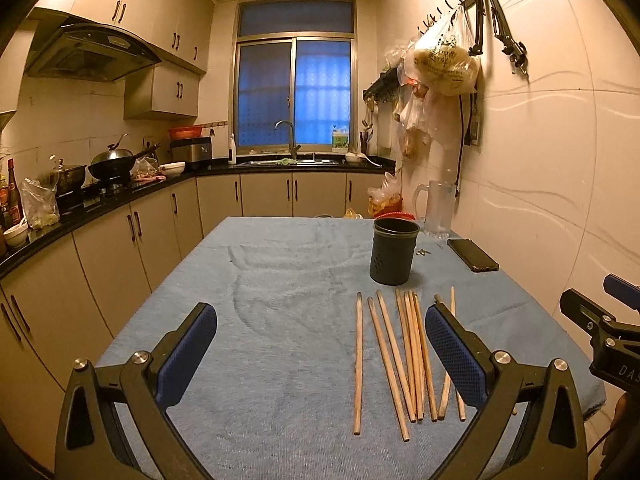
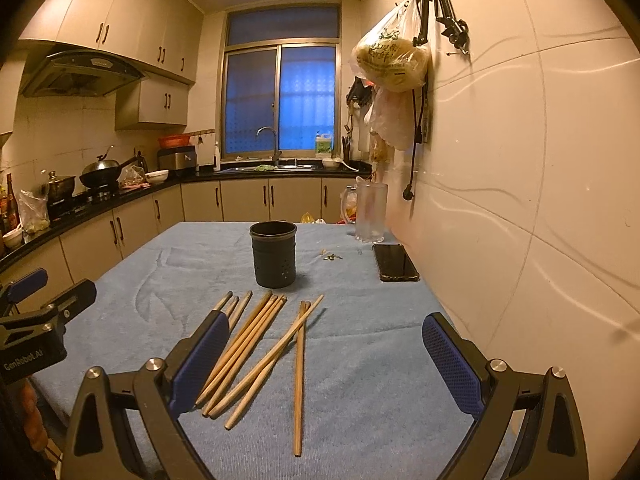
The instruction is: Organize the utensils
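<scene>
Right up close, the left tool (image 1: 320,348) sits spread wide over the blue towel (image 1: 260,320), blue pads apart and nothing between them. Same story for the right tool (image 2: 324,348): fingers splayed wide, gripping nothing, hovering just above the cloth-covered counter. Each tool peeks into the other's view at the frame edge.

Just ahead lie the wooden chopsticks (image 2: 256,344), loose on the towel, roughly parallel with a couple crossing near their tips. From the left wrist view they (image 1: 400,356) run beside and partly behind the right-hand pad. From the right wrist view they fan out from behind the left-hand pad toward the middle.

A little beyond stands the dark holder cup (image 2: 273,254), upright and open-topped, just past the chopstick tips and not touching them. No chopstick is in it.

Further on, near the wall, a black phone (image 2: 395,262) lies flat. Behind it a clear glass mug (image 2: 371,212) stands at the counter's far edge. In the distance are the sink and the window (image 2: 282,84).
</scene>
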Tool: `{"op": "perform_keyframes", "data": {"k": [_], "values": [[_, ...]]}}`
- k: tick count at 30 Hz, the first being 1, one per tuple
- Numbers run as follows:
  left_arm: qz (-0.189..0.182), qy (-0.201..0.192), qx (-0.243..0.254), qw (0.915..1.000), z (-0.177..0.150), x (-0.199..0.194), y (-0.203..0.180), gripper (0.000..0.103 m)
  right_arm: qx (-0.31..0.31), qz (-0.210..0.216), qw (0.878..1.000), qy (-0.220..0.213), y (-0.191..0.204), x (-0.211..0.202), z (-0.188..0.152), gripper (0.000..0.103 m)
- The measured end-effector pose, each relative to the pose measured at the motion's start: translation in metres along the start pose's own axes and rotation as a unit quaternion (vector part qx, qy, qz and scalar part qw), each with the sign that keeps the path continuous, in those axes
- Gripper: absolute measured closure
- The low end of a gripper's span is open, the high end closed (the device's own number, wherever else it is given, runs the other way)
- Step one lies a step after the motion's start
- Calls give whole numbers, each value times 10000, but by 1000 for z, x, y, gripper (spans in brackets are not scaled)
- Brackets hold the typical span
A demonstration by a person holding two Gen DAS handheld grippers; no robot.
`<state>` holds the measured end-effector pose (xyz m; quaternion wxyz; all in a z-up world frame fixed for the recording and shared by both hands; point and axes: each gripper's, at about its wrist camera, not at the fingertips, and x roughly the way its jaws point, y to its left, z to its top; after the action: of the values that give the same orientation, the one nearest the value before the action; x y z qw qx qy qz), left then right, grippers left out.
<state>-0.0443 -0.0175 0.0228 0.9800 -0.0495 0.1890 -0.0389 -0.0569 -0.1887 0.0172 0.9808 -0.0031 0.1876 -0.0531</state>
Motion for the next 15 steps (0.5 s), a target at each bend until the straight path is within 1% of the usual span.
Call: {"op": "perform_keyframes", "data": {"k": [12, 15], "values": [[26, 295, 313, 9991, 4, 38, -9, 0, -77, 7, 9999, 152, -2, 29, 10, 5], [20, 359, 300, 9989, 7, 48, -11, 0, -93, 9, 9998, 191, -2, 38, 14, 5]]}}
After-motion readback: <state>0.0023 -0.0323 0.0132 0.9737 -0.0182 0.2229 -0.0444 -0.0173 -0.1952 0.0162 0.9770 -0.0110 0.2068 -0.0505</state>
